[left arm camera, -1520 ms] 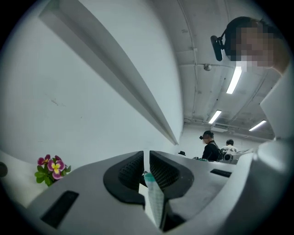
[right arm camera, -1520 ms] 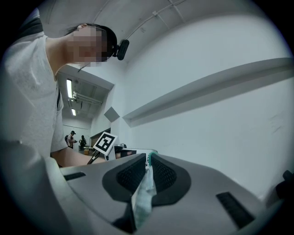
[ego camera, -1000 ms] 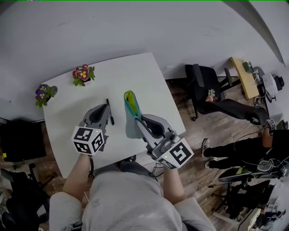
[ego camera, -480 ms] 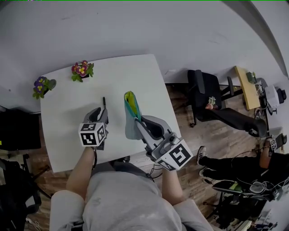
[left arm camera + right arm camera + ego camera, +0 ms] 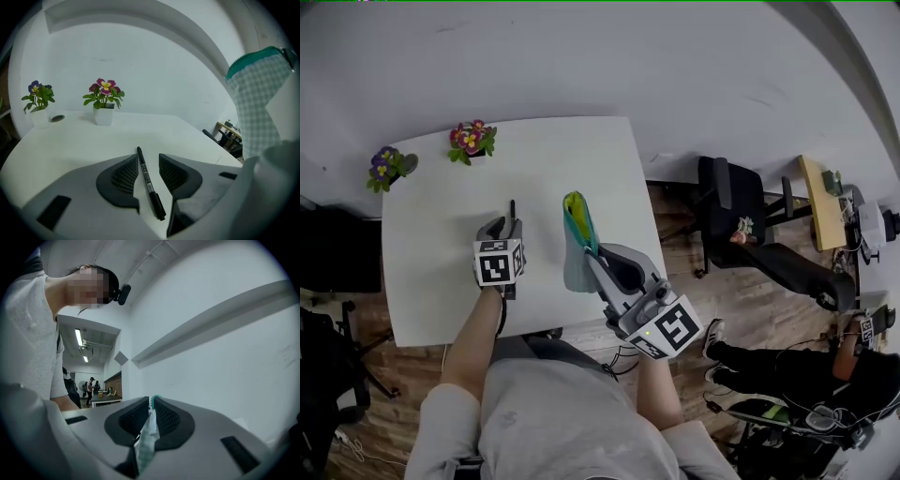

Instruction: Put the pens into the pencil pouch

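The white table (image 5: 422, 281) is mostly bare, with open room at its left. The right gripper (image 5: 151, 420) pinches the pencil pouch (image 5: 577, 234) tight, up over the table's right side. The jaws of the left gripper (image 5: 143, 176) have just been opening, and the black pen (image 5: 149, 185) lies loose between them on the table. Pink flowers (image 5: 472, 142) sit by the far edge. The head view shows only the pen's tip.

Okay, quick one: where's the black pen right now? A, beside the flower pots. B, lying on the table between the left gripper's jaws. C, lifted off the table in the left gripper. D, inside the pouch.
B: the pen lies on the table between the jaws of the left gripper, which have just been opening and do not clamp it.
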The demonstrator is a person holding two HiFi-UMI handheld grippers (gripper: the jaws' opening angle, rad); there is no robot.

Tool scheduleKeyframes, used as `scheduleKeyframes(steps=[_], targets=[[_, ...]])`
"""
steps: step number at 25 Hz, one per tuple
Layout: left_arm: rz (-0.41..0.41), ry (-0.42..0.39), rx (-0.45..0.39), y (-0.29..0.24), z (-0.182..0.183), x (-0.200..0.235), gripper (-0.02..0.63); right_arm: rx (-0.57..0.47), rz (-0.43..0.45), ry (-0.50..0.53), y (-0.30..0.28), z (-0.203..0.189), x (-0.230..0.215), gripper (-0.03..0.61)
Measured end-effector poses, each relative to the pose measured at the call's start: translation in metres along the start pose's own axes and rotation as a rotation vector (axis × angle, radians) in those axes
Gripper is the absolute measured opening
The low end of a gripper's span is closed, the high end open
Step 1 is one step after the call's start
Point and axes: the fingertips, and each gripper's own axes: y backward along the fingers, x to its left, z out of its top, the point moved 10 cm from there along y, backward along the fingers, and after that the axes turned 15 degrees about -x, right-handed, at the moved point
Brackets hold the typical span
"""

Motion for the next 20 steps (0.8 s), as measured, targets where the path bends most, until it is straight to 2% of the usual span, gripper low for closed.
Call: scheduleKeyframes(steps=[4, 11, 15, 20], targets=[[0.036, -0.020, 0.051, -0.016, -0.003, 0.000, 0.127, 0.011, 0.003, -0.008, 0.006, -0.001, -0.010, 0.049], [0.107, -0.126, 0.147, -0.043, 0.001, 0.000, 0.135, 0.022, -0.009, -0.021, 0.016, -0.003, -0.024, 0.049], [0.118, -0.176, 0.200, -0.055, 0.002, 0.001, 0.135, 0.025, -0.014, -0.028, 0.019, -0.005, -0.029, 0.049], [0.113, -0.183, 0.257, -0.068, 0.003, 0.003, 0.135, 0.028, -0.012, -0.036, 0.022, -0.006, -0.036, 0.049]])
